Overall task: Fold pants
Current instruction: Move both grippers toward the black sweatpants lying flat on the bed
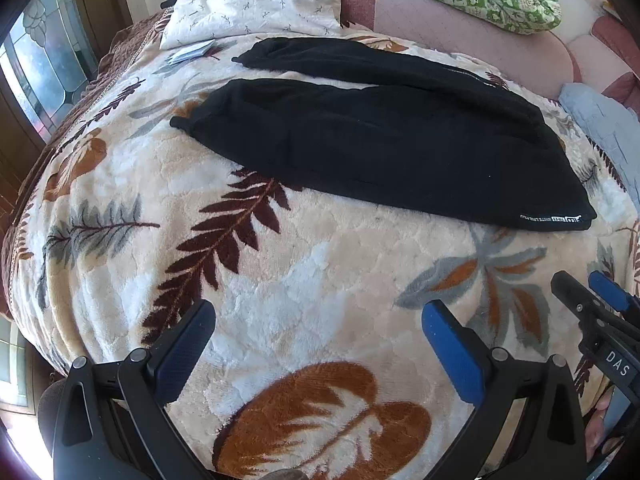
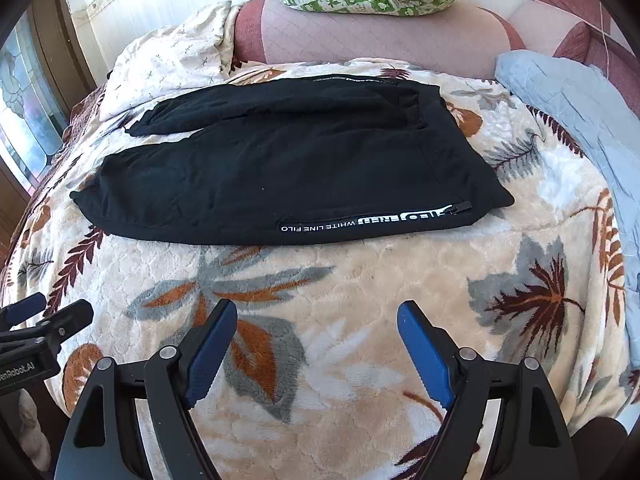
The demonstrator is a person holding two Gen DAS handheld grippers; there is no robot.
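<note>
Bright daylight from the window point(image 1: 36, 60) at left (slightly blown out); sharp focus, strong fisheye bending.

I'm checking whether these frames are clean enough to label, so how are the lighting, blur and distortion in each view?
Left wrist view: sharp, strong fisheye bulge with dark corners; the window glares at left, and the black pants lose fold detail. Right wrist view: equally sharp and bulged, even daylight on the leaf-print blanket, white lettering on the pants legible, wall behind washed out.
</note>
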